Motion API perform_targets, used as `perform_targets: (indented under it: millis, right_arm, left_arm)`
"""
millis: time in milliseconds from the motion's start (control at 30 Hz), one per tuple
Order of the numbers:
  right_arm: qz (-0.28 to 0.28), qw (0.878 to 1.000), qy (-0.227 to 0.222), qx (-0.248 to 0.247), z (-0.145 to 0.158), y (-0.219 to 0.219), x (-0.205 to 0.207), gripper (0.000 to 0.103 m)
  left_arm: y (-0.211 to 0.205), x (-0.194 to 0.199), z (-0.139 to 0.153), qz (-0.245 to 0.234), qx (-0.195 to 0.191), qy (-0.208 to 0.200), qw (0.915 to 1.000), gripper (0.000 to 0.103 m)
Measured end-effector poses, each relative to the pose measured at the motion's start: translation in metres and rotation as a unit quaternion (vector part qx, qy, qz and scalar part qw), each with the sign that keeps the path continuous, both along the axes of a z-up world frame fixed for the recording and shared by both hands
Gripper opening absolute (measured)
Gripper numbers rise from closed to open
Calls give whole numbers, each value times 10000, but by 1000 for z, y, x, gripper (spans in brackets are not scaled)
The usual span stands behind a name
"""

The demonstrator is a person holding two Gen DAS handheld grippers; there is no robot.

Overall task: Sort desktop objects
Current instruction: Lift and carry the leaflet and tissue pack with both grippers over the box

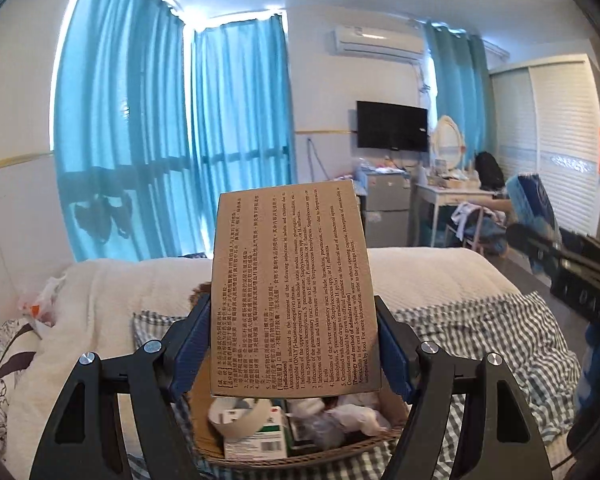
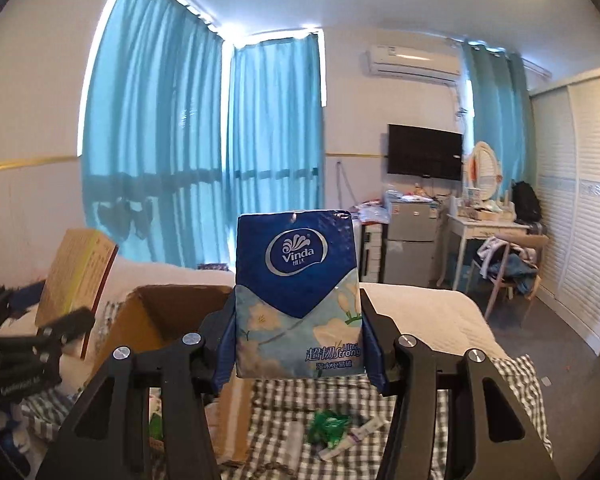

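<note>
The left gripper (image 1: pixel 294 350) squeezes a brown medicine box (image 1: pixel 294 284) standing tall right over the open cardboard box (image 1: pixel 300 458), while the right gripper (image 2: pixel 296 348) squeezes a Vinda tissue pack (image 2: pixel 298 296) beside that box.

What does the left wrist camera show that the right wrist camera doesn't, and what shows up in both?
Only the left wrist view shows the medicine box's printed face and the contents of the cardboard box below it, including a tape roll. Only the right wrist view shows the tissue pack's front, a green wrapper and a small tube on the checked cloth. Both share both held items, the bed, curtains and television.
</note>
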State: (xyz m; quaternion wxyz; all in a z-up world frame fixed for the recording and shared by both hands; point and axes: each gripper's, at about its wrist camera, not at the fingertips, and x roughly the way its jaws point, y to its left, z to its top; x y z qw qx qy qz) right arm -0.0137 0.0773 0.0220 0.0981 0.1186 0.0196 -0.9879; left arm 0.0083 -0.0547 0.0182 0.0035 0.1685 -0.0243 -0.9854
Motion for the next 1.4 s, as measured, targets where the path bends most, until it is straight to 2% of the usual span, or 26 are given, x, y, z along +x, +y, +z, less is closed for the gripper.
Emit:
perform_targets:
  millis: [200,433,567,667,967,1400]
  right_arm:
    - [469,9988,-96,124,-7,-41,-7,51]
    - [907,9948,-398,222,-30,-74,-21,51]
    - [1135,9909,-638,329,-49,-87,-31,51]
    - [1299,9871,-805,485,-65,-100,-38,51]
    - [1695,9717,-1411,843,-111,-126,-65,51]
    - [2012,9462,-2149,1343,-168,-142,-90,51]
  left_arm:
    - [-30,-6,0,373,94,-12,9993,76]
    - [-56,-15,-9,764,133,-115,9969,76]
    - [-63,-23,-18,953,59,-238,9951,76]
    - [-64,-33,-29,1140,-151,-319,9929,76]
    - [-71,-68,-75,1162,-36,-1095,9872,76]
    - [-72,-92,-116,1192,-79,-1881,9749,76]
